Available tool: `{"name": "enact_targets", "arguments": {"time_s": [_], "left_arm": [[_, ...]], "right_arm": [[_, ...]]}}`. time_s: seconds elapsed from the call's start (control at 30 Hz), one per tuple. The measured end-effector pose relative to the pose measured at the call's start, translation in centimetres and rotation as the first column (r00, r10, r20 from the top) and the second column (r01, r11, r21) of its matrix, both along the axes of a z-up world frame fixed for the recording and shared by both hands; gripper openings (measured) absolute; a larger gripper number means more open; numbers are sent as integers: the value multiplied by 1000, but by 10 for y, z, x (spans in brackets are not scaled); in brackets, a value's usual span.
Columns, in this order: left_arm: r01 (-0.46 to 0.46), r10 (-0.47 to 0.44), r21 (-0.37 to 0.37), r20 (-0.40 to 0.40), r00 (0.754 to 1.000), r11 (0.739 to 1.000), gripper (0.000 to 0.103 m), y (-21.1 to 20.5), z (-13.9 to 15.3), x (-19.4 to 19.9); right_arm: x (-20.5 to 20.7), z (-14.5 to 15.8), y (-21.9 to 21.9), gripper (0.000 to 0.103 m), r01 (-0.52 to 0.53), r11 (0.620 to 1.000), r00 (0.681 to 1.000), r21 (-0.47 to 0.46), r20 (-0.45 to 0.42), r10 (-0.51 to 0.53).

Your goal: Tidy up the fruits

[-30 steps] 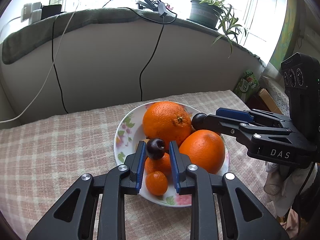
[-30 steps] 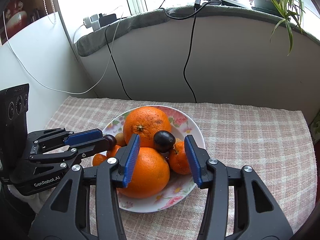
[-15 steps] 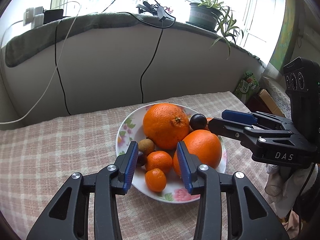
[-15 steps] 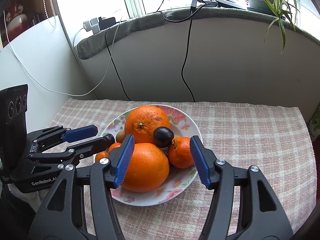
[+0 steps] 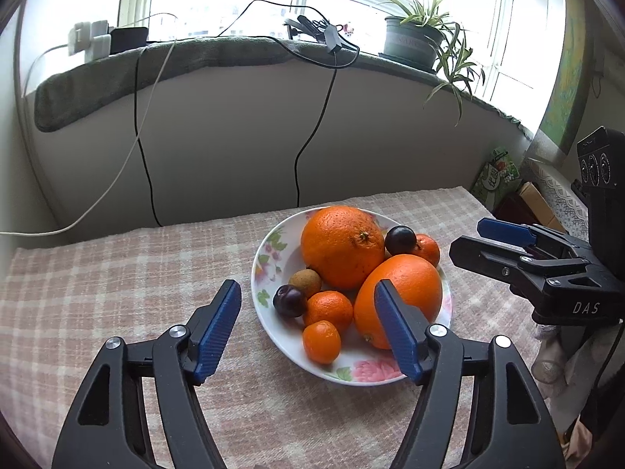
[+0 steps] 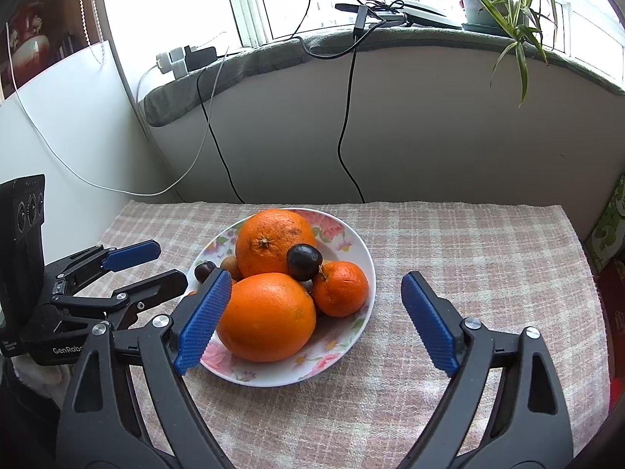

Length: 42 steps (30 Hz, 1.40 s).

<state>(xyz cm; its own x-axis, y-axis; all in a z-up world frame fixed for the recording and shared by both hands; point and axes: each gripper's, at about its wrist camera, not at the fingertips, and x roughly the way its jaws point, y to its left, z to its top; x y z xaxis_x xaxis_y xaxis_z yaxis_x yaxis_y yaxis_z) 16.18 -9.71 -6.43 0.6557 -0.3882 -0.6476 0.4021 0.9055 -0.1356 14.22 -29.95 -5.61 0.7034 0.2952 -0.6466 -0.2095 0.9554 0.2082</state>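
Note:
A floral plate (image 5: 269, 265) (image 6: 351, 242) on the checked tablecloth holds two big oranges (image 5: 341, 246) (image 6: 267, 316), small mandarins (image 5: 327, 310) (image 6: 340, 288), a brown longan (image 5: 307, 280) and two dark plums (image 5: 289, 301) (image 6: 304, 261). My left gripper (image 5: 308, 322) is open and empty, just in front of the plate's near rim. My right gripper (image 6: 312, 316) is open and empty, its jaws spread wide at the plate's near side. Each gripper also shows in the other's view, the right (image 5: 504, 250) and the left (image 6: 144, 265), both beside the plate.
A wall with a padded window sill (image 5: 195, 62) runs behind the table, with hanging cables (image 5: 142, 148) and a potted plant (image 5: 414, 39). Boxes and bags (image 5: 496, 179) stand past the table's right edge. Tablecloth (image 6: 468, 258) stretches to the plate's right.
My left gripper let the dark plum go onto the plate, opened wide and drew back. My right gripper also opened wider and pulled back from the plate.

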Motion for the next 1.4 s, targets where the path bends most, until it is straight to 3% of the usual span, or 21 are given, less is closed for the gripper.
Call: {"name": "enact_targets", "arguments": {"time_s": [0.53, 0.63, 0.73, 0.87, 1.4], "left_arm": [[-77, 75, 35, 54, 996, 996, 74, 7, 15, -22], [-93, 91, 34, 70, 993, 995, 80, 10, 20, -31], [-105, 102, 30, 83, 991, 994, 80, 13, 25, -41], [-123, 120, 22, 92, 988, 992, 80, 17, 31, -56], [-143, 139, 23, 117, 983, 989, 82, 19, 41, -90]], "right_arm": [[-22, 11, -6, 93, 46, 999, 998, 5, 34, -46], [-31, 15, -6, 93, 54, 999, 997, 0, 54, -54], [-40, 20, -5, 101, 63, 998, 995, -4, 76, -62], [-53, 24, -2, 102, 69, 997, 993, -19, 100, -67], [-82, 24, -15, 103, 124, 992, 988, 11, 94, -125]]}}
